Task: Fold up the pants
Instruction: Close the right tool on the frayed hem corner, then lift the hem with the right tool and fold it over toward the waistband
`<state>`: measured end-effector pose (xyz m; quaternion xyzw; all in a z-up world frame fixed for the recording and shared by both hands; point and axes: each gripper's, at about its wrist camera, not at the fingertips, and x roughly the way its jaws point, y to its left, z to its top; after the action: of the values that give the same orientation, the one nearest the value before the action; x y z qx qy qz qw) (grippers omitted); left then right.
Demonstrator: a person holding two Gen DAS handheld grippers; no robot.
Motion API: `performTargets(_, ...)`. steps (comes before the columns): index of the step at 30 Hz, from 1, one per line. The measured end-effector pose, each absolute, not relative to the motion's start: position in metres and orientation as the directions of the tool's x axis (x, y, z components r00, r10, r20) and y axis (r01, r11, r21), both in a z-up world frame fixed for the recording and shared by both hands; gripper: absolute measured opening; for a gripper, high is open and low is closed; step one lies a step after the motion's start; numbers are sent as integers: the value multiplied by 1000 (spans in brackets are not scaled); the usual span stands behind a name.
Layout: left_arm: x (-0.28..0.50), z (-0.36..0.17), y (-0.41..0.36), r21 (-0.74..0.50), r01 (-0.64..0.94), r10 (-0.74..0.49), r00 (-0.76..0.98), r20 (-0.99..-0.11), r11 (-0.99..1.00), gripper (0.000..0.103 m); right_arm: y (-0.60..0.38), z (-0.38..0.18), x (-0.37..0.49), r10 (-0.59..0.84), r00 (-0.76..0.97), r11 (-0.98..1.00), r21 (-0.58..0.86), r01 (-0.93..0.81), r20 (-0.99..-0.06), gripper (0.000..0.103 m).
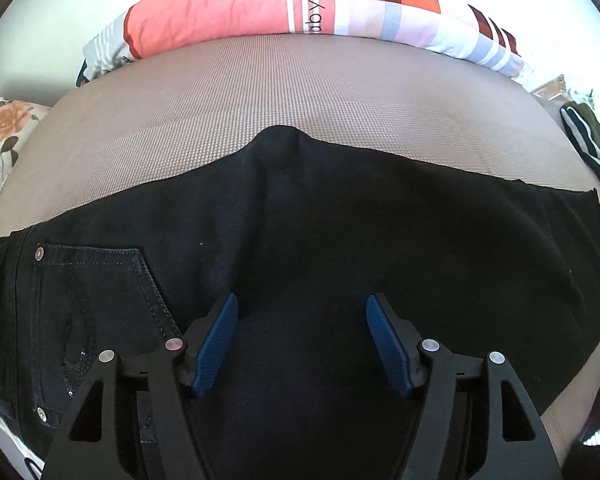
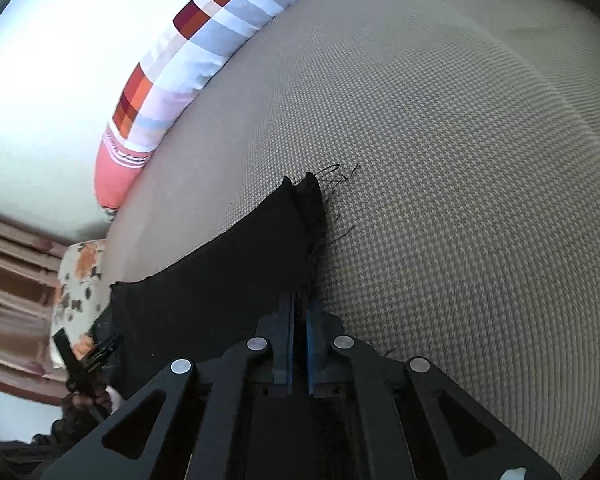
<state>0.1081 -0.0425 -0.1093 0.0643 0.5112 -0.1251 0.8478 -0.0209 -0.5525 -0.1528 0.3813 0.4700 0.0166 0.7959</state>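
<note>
Left wrist view: your left gripper stands wide above black pants spread on the tan woven surface; only here do you see the back pocket. Right wrist view: your right gripper is closed, pinching the frayed leg hem. A patterned pillow lies beyond.

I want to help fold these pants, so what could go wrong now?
1. The right gripper is shut on the frayed hem of the pants; a thin pinch there may slip, and its loose threads could snag.
2. The left gripper is open above the cloth beside the pocket, holding nothing, so lifting now might drag the pants crooked.
</note>
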Motion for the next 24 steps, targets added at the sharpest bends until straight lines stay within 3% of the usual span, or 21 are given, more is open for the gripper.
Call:
performTargets(13, 105, -93, -25, -107, 291, -239, 468, -851, 951, 68, -445, -75, -1, 373, 582, 713, 624, 320, -723, 5)
performTargets(24, 94, -60, 31, -173, 260, -292, 544, -787, 950, 68, -294, -65, 79, 487, 483, 775, 615, 145, -728, 5)
